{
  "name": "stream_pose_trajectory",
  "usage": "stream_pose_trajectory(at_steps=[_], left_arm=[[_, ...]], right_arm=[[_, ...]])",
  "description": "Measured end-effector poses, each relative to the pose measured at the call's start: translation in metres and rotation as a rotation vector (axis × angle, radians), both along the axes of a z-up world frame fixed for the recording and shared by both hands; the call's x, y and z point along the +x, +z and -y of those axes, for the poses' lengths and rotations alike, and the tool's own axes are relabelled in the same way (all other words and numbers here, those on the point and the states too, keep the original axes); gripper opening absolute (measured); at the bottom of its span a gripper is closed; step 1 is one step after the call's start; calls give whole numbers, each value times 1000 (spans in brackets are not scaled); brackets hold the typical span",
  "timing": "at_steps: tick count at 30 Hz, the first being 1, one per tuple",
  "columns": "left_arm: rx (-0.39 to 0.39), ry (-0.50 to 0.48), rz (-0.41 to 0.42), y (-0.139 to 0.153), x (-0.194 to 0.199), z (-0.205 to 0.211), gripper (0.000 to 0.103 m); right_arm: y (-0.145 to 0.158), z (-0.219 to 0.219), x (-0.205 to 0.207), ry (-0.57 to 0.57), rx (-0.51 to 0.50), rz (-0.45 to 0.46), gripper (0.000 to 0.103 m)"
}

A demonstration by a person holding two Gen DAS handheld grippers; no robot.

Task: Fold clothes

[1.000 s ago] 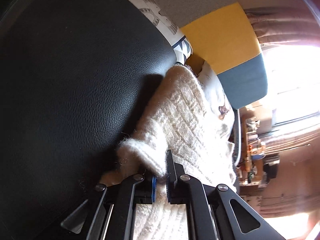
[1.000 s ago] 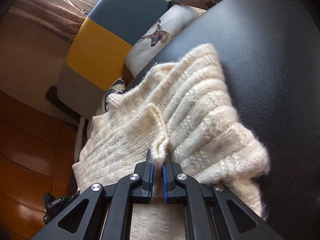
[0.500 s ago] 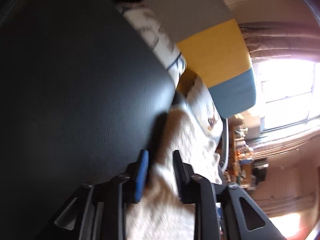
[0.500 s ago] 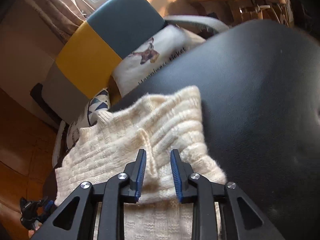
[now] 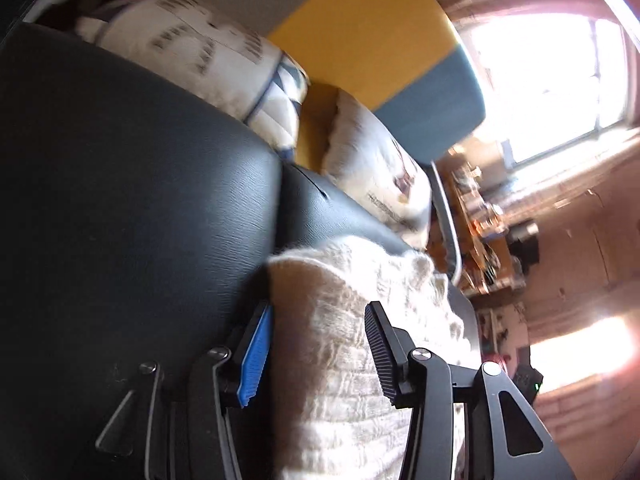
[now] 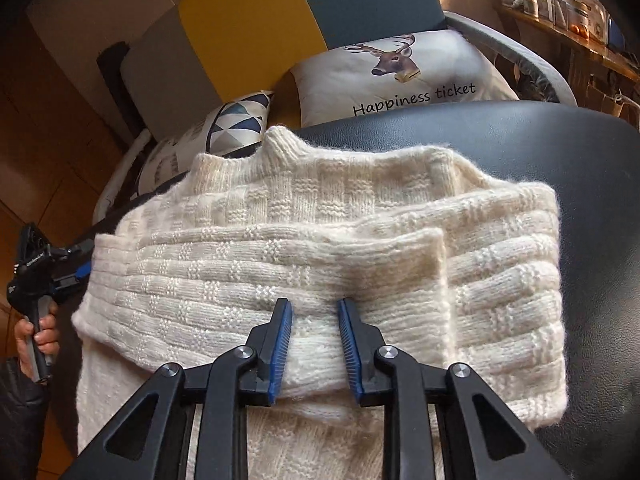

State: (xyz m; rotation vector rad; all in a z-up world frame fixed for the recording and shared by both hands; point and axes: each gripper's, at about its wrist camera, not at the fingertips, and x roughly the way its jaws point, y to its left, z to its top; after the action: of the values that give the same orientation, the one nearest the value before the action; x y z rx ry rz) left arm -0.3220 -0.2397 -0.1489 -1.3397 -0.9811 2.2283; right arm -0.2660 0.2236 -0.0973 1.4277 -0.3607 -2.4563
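A cream knitted sweater [image 6: 304,240] lies on a black leather seat [image 6: 580,152], both sleeves folded across its chest and the collar pointing away. My right gripper [image 6: 314,312] hovers open over the folded sleeves near the sweater's middle, nothing between its fingers. In the left wrist view the sweater [image 5: 340,320] runs between the jaws of my left gripper [image 5: 318,312], which is open and sits at the sweater's left edge. That left gripper [image 6: 82,270] also shows in the right wrist view, held by a hand [image 6: 38,340] beside the sweater.
A deer-print cushion [image 6: 400,76] and a triangle-pattern cushion [image 6: 236,124] lean against a grey, yellow and blue chair back [image 6: 248,24] behind the seat. A cluttered wooden shelf [image 6: 560,0] stands at the right. Bare black leather [image 5: 120,200] spreads left of the sweater.
Both grippers have opened and let go of the sweater's sleeves, which now lie folded flat across the chest. Both have pulled back and lifted, the left one toward the sweater's left edge.
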Motion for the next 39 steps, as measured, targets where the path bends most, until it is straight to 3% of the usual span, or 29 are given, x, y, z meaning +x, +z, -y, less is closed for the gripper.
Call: stream_pose_trajectory(at_steps=[2, 3, 4, 7, 9, 11, 13, 15, 17, 18, 19, 22, 26, 29, 30, 31, 35, 39], left_arm=[[-141, 16, -40, 12, 6, -12, 42], [-211, 24, -60, 18, 9, -18, 26], [-282, 32, -80, 23, 13, -24, 22], [-498, 57, -135, 39, 22, -42, 22], [-667, 77, -121, 36, 24, -57, 22], [-686, 84, -81, 27, 20, -59, 23], [-673, 119, -77, 29, 17, -55, 24], [-679, 163, -69, 35, 19, -51, 33], [-627, 174, -87, 45, 27, -46, 38], [-600, 175, -90, 48, 32, -43, 51], [-569, 162, -76, 49, 36, -39, 57], [-445, 91, -19, 43, 44, -31, 60], [-498, 14, -6, 29, 53, -50, 55], [-689, -18, -54, 31, 60, -76, 46], [-687, -22, -53, 34, 61, -79, 37], [-681, -19, -50, 36, 62, -80, 36], [-518, 79, -63, 58, 85, -59, 36], [-161, 96, -41, 56, 136, -37, 39]], right_arm=[[-1, -3, -1, 8, -7, 1, 21], [0, -3, -1, 19, 16, -1, 18], [0, -2, -1, 25, 53, -7, 15], [-1, 0, 4, 23, 145, -32, 15], [-2, 1, 10, 5, 160, -58, 15], [-2, 9, 15, 7, 214, -84, 15], [-1, 15, 19, 8, 250, -103, 15], [-1, 14, 20, 0, 247, -110, 15], [-2, 9, 20, -14, 206, -107, 15], [-2, 7, 19, -18, 187, -106, 15], [-3, 5, 19, -21, 165, -106, 15], [-4, -2, 20, -29, 111, -107, 15], [-7, -8, 23, -28, 64, -125, 15], [-7, -8, 23, -26, 64, -132, 15], [-7, -9, 22, -26, 62, -132, 15], [-8, -9, 22, -26, 59, -133, 15], [-8, -11, 23, -27, 47, -138, 15], [-9, -12, 23, -29, 34, -142, 15]])
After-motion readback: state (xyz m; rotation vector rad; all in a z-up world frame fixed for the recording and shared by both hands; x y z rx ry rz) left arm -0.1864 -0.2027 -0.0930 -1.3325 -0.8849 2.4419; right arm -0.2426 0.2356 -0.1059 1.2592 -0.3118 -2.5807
